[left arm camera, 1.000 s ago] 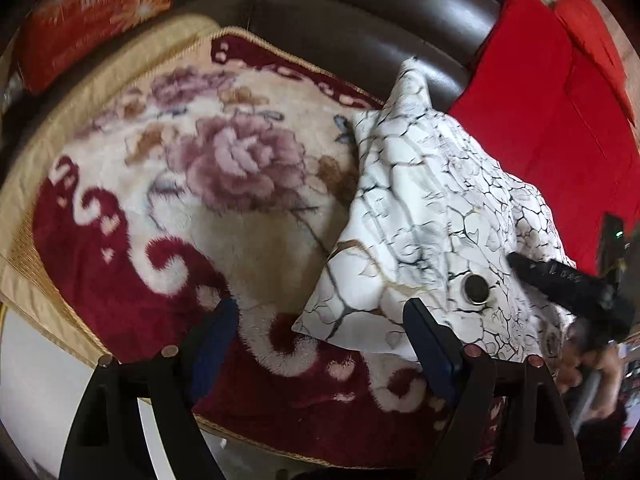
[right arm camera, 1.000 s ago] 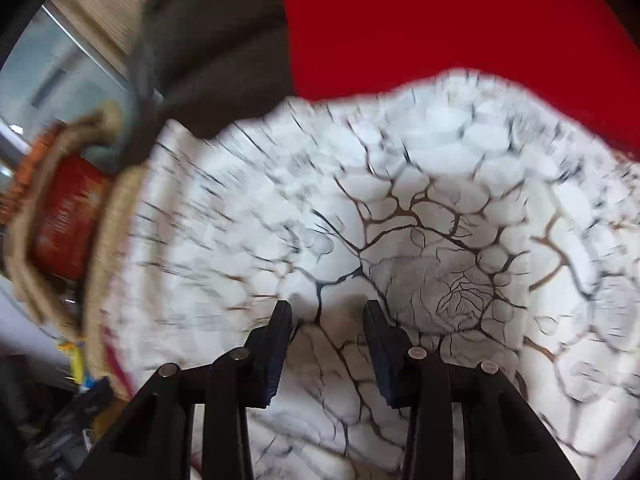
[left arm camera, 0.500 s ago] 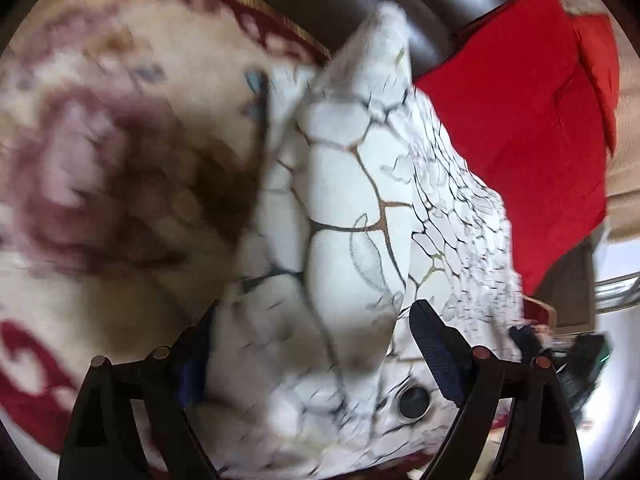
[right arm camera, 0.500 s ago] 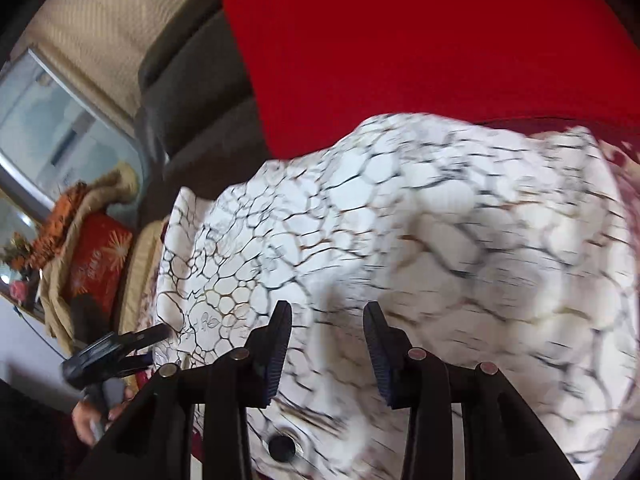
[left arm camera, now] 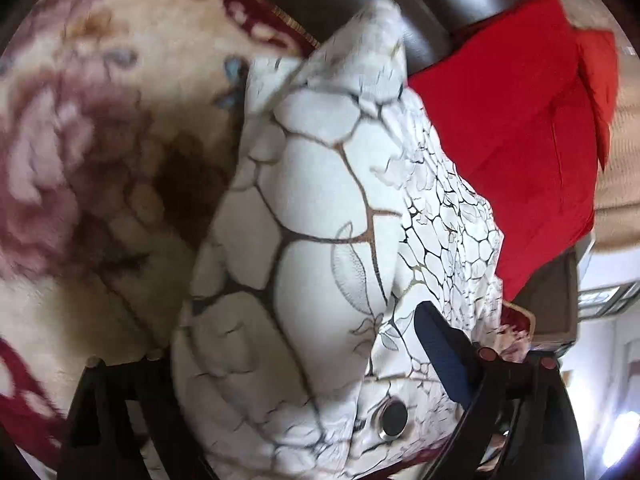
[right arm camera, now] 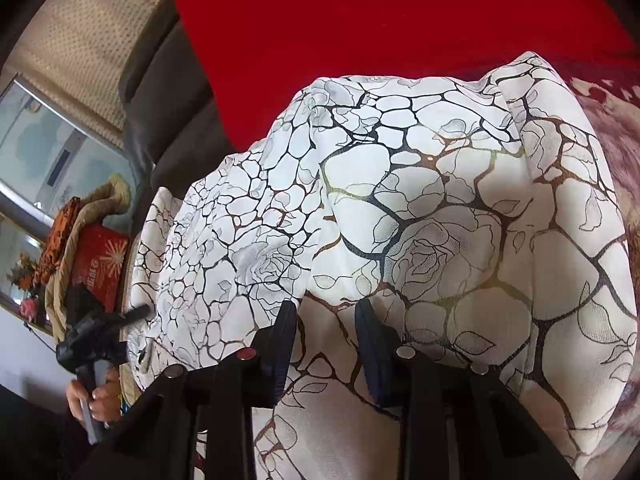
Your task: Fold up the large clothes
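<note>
Left claw (left arm camera: 304, 360) opening, straddling garment (left arm camera: 320, 260) fold, released; right claw (right arm camera: 326, 344) narrowing around cloth at 6 o'clock, not yet clenched.

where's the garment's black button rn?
Left wrist view, bottom centre-right: the black button sits on the near edge of the white crackle-print garment, just inside the left gripper's blue right finger pad, over the floral blanket.

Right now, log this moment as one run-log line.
task: fold | garment: bunched on floral blanket | left hand-held gripper: opening, garment between | right hand-held gripper: closing, garment between, grip unclear
</note>
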The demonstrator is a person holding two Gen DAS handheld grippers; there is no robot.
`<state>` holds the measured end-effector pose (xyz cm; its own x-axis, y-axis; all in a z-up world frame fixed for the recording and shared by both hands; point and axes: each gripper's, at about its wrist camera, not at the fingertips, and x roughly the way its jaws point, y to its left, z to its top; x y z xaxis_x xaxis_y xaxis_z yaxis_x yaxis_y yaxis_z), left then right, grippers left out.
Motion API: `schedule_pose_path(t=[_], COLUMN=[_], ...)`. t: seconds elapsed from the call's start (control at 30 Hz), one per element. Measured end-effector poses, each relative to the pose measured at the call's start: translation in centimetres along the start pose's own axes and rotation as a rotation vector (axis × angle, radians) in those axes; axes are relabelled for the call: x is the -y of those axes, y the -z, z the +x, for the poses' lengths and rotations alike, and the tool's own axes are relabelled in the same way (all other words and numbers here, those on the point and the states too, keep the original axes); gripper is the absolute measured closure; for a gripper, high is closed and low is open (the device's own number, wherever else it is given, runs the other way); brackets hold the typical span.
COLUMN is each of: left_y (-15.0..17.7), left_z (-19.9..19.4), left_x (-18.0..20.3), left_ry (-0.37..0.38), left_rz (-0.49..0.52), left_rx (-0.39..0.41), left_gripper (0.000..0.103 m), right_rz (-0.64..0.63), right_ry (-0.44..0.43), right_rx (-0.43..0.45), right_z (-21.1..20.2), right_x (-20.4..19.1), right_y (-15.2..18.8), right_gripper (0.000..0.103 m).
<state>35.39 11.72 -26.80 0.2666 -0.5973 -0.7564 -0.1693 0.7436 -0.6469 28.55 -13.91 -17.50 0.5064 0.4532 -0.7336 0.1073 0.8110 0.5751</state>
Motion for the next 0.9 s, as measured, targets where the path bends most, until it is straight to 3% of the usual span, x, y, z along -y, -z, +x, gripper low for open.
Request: schedule_pose_path(t=[0.1,0.17,0.33,0.37,0.43,0.5,0.53,0.57,0.63,0.73,0.83,0.9], left_y=[0.4,0.8,0.9,0.8,0.9,0.8,0.8,0.8,1.0,1.0,0.6,0.6], left_z=[0.0,-0.1,-0.3,0.1,1.4,1.6,1.4,1.2,1.1,1.1,2.0,2.0], left_x=[1.1,2.3,3.7,3.5,2.9,2.7,2.7,2.9,3.3,3.7,2.5,2.5], left_ry=[0.004,0.007,-0.041,-0.052,-0.027,-0.004,0.017,0.044,0.039,0.03,0.093,0.121], left_rz=[0.037,0.09,0.16,0.149,0.098,0.082,0.077,0.077,0.108,0.125,0.063,0.053], left_rx=[0.036,0.05,0.072,0.058,0.009,0.025,0.043,0.054,0.07,0.078,0.032,0.057], left_gripper=[0.014,0.067,0.064,0.042,0.015,0.017,0.032,0.062,0.067,0.067,0.018,0.024], right_rz=[-0.021,-0.048,-0.074,-0.076,-0.085,-0.092,-0.096,-0.099,-0.102,-0.107,-0.109,-0.111], right_ry=[0.003,0.011,0.013,0.011,0.01,0.012,0.014,0.014,0.016,0.018,0.021,0.025], right_rx=[0.009,0.016,0.03,0.033,0.038,0.042,0.044,0.045,0.046,0.047,0.048,0.047], right_z=[0.3,0.3,0.4,0.5,0.3,0.2,0.2,0.1,0.2,0.2,0.3,0.2], right_x=[-0.1,-0.2,-0.2,-0.2,-0.2,-0.3,-0.3,-0.3,-0.3,-0.3,-0.4,-0.5], right_y=[0.3,0.8,1.1,1.1,1.1,1.1,1.1,1.1,1.1,1.2,1.2,1.1], right_gripper=[0.07,0.07,0.07,0.07,0.07,0.07,0.07,0.07,0.07,0.07,0.07,0.07])
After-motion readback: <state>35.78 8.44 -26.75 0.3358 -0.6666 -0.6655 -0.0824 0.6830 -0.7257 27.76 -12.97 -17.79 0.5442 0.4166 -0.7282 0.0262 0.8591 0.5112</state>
